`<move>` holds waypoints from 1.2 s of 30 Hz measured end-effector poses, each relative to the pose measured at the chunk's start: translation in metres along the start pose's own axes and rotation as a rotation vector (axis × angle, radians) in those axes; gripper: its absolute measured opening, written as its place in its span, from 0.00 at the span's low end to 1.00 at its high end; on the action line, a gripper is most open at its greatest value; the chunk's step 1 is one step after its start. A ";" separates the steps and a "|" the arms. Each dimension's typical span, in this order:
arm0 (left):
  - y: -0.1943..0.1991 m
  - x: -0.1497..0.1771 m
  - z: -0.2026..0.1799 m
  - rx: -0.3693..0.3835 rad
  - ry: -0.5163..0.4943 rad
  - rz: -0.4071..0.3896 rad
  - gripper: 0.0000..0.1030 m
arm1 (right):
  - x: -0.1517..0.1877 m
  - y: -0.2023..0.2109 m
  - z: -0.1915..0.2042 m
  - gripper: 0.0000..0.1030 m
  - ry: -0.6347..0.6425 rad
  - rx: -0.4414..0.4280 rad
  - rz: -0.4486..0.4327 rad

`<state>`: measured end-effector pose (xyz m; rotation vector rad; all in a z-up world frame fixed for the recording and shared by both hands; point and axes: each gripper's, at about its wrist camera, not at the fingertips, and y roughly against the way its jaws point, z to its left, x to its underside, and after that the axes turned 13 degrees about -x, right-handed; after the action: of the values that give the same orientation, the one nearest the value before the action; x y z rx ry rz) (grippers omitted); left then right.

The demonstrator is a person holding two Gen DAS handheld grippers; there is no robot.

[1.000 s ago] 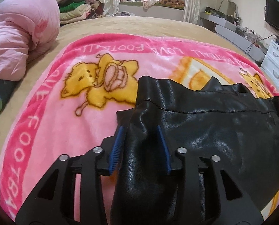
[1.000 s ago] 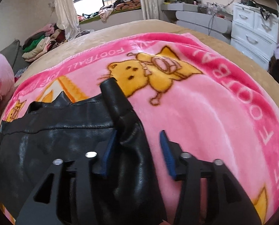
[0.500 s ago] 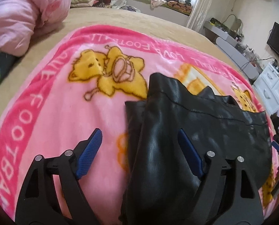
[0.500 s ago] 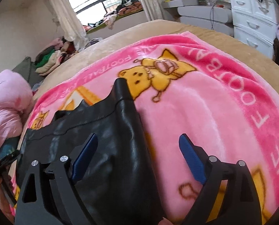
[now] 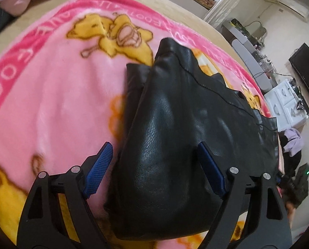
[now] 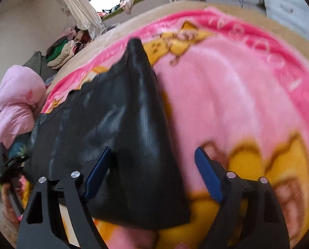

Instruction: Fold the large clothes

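Black leather garment (image 5: pixel 175 145) lies folded on pink cartoon blanket (image 5: pixel 50 103), spread over tan bed (image 6: pixel 227 7). Left gripper (image 5: pixel 154 168) spread wide, blue pads either side of garment's near left end, gripping nothing. Right gripper (image 6: pixel 152 174) equally wide, straddling garment's (image 6: pixel 133 124) near right end, nothing held. Pink duvet (image 6: pixel 13 103) bunched far left. White drawers (image 5: pixel 285 103) at right.
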<state>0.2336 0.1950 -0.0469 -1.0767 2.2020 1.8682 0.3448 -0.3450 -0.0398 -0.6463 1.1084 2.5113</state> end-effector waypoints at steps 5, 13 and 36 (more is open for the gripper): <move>-0.001 0.007 -0.003 0.003 0.005 0.016 0.59 | 0.005 0.001 0.003 0.36 -0.026 -0.091 0.006; 0.016 0.021 -0.012 -0.007 -0.006 0.006 0.49 | 0.011 0.023 0.005 0.23 -0.025 -0.083 -0.010; 0.066 0.035 -0.036 -0.146 -0.132 -0.150 0.74 | 0.023 0.056 0.090 0.83 0.272 0.125 -0.183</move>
<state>0.1858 0.1486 0.0018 -1.0727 1.8849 1.9967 0.2752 -0.3106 0.0364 -1.0267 1.2242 2.2261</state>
